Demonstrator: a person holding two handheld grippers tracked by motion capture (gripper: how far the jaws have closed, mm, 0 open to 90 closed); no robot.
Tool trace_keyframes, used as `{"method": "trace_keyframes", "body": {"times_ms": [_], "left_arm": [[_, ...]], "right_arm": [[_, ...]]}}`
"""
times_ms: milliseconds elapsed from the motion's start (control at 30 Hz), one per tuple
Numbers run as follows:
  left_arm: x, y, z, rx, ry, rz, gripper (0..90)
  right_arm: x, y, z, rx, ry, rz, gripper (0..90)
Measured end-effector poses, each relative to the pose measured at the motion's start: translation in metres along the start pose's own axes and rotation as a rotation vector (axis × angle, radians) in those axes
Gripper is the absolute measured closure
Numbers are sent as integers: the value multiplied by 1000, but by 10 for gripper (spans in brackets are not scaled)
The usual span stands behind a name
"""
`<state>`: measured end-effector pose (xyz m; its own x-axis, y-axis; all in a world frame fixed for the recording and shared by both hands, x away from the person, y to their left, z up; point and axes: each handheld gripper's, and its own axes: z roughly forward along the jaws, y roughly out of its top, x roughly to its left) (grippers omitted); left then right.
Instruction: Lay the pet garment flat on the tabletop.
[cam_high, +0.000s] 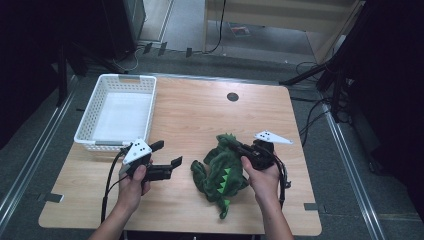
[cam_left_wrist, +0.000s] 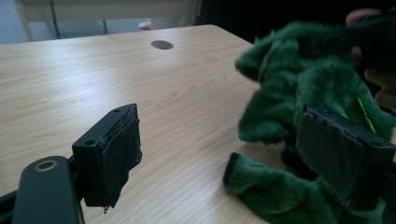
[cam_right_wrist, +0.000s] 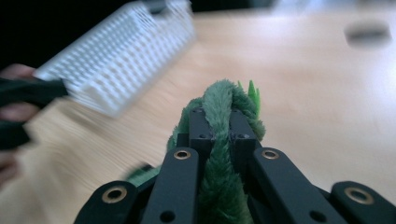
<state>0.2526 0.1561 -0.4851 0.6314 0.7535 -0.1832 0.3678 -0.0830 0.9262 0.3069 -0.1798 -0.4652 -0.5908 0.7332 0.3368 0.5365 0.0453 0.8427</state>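
My right gripper (cam_high: 239, 148) pinches the green plush dinosaur (cam_high: 220, 170) near the table's front edge; my left gripper (cam_high: 169, 154) waits spread wide, ready to assist toward the white basket (cam_high: 87, 131).

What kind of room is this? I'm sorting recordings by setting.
Probably a lab or recording room, not a home: a wooden table stands on grey carpet between floor rails, with loose cables and dark stands around it. Handheld grippers work a green plush toy beside a white basket.
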Motion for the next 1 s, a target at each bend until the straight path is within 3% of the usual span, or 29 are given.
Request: {"method": "trace_keyframes", "body": {"times_ms": [33,67,100,133,167,233,267,300,400,500,533,567,633,667,700,767,800,833,867,900,933,967,1000], "left_arm": [[-2,1,0,0,-15,3,145],[-5,1,2,-2,-47,10,151],[-5,1,2,-2,-47,10,152],[-7,2,3,-2,-79,13,152],[-9,1,4,-9,-146,10,152],[-11,1,5,-12,-216,3,151],[-11,1,5,-12,-216,3,151],[-13,2,7,-17,-250,-9,150],[-16,3,8,-20,-267,-15,142],[-23,5,11,-18,-280,15,158],[-25,5,11,-26,-277,24,213],[-25,5,11,-26,-277,24,334],[-29,4,10,-36,-317,59,589],[-29,4,9,-34,-330,58,718],[-28,4,9,-35,-335,49,781],[-27,5,9,-37,-339,37,822],[-25,6,9,-39,-340,23,831],[-24,6,8,-37,-344,14,831],[-22,8,8,-29,-334,1,837],[-22,9,8,-15,-320,-13,838],[-22,10,8,-7,-307,-21,837],[-22,10,8,-7,-307,-21,837],[-21,11,8,-2,-283,-37,836]], "right_arm": [[7,5,-5,-24,24,-31,850],[25,15,-15,-78,73,-107,850],[25,15,-15,-78,73,-107,850],[31,18,-18,-96,94,-131,850],[46,25,-26,-135,146,-193,850],[58,30,-32,-159,173,-234,849],[58,30,-32,-159,173,-234,849],[67,33,-37,-181,222,-244,848],[73,34,-40,-193,284,-260,847],[77,33,-40,-186,308,-283,846],[77,33,-39,-181,322,-283,846],[77,33,-39,-181,322,-283,846],[76,32,-37,-175,314,-294,844],[74,31,-36,-171,307,-293,843],[71,30,-35,-168,286,-290,843],[67,29,-32,-163,261,-277,841],[57,25,-25,-150,190,-259,822],[57,25,-25,-150,190,-259,822],[47,18,-15,-116,105,-206,711],[42,15,-9,-100,60,-182,647],[39,13,-5,-89,19,-164,605],[39,13,-5,-89,19,-164,605],[36,12,-6,-87,-27,-134,488]]}}
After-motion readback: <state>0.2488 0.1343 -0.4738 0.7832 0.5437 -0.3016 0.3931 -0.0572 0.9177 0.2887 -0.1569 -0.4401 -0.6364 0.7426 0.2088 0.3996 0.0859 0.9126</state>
